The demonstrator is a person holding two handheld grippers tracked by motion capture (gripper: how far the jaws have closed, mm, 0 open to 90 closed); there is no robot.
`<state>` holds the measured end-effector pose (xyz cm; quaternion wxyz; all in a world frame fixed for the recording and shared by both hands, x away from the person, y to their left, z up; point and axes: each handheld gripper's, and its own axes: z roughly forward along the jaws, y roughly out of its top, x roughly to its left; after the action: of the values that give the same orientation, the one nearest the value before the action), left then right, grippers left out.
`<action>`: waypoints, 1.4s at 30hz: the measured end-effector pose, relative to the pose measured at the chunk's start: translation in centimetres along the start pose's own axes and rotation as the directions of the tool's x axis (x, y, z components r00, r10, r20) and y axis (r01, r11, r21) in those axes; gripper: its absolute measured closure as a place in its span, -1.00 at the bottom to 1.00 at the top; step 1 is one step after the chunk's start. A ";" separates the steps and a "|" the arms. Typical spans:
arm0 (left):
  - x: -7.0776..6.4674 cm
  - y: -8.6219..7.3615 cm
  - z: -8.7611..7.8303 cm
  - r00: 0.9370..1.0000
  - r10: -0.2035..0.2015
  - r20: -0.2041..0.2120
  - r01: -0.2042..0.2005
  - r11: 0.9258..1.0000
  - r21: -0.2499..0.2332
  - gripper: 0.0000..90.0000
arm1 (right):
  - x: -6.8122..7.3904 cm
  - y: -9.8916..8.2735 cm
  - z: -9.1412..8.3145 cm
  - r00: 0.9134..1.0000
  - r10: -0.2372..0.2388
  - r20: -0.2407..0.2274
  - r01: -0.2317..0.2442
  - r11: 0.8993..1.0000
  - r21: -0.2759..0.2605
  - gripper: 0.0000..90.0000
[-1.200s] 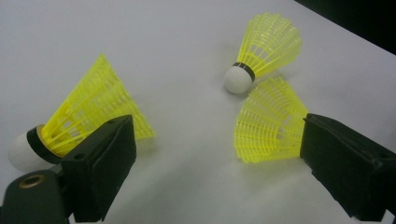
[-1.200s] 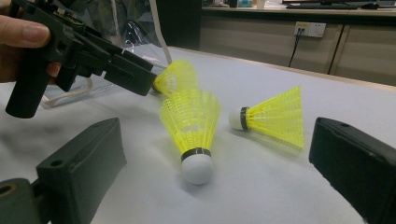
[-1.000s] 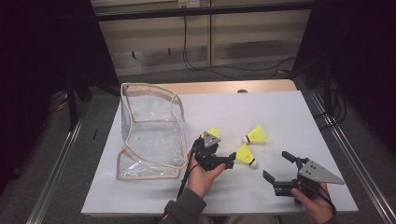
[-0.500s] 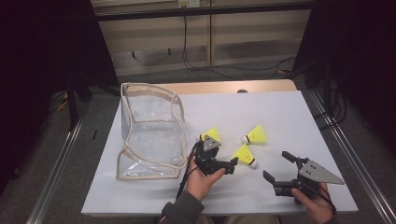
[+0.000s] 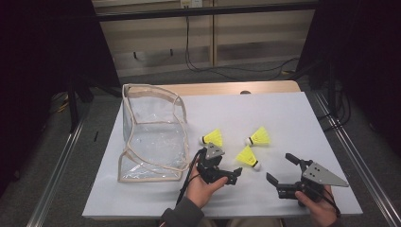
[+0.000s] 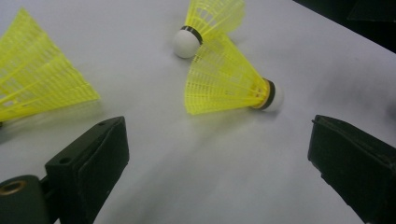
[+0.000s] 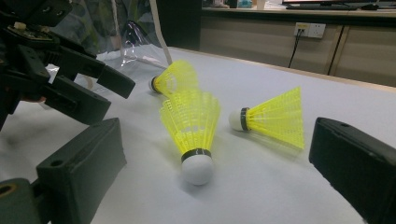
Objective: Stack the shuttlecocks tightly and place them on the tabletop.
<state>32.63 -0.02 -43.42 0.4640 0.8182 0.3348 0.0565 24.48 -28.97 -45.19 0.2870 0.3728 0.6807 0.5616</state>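
Shuttlecocks (image 5: 248, 156): yellow plastic lattice skirts, slightly glossy, with smooth matt white caps banded in black. Bag (image 5: 153, 135): clear glossy plastic film, crinkled, edged in beige cloth binding. Table (image 5: 283, 113): matt white smooth sheet over a wood board; gripper pads (image 6: 100, 161): matt black plastic.

The high view is dim, with dark surroundings; the white table (image 5: 283, 123) is evenly lit from above. Both gripper views are sharp on the shuttlecocks, with soft shadows; the near jaws are slightly blurred.
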 end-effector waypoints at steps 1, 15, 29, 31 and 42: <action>-0.1 -0.1 0.0 1.000 0.005 0.011 -0.005 1.000 0.005 -0.89 | 0.0 0.0 0.0 1.000 0.000 0.002 0.000 1.000 0.001 -0.94; -0.5 -1.3 -1.1 0.996 0.042 0.083 -0.045 0.998 0.038 -0.91 | 0.0 0.0 0.0 1.000 -0.002 0.001 0.002 1.000 0.000 -0.94; -0.2 -2.5 -2.2 0.988 0.070 0.139 -0.078 0.996 0.050 -0.91 | 0.0 0.0 0.0 1.000 -0.003 0.002 0.003 1.000 0.001 -0.94; -0.1 -2.6 -2.3 0.988 0.069 0.136 -0.075 0.996 0.045 -0.91 | 0.0 0.0 0.0 1.000 -0.003 0.001 0.003 1.000 0.000 -0.94; 0.1 -2.9 -3.4 0.976 0.109 0.188 -0.119 0.992 0.042 -0.91 | 0.0 0.0 0.0 1.000 -0.002 0.002 0.002 1.000 0.001 -0.94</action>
<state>29.85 3.50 -43.86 0.4672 0.8498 0.2441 -0.0025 24.49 -28.96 -45.21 0.2879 0.3729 0.6810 0.5607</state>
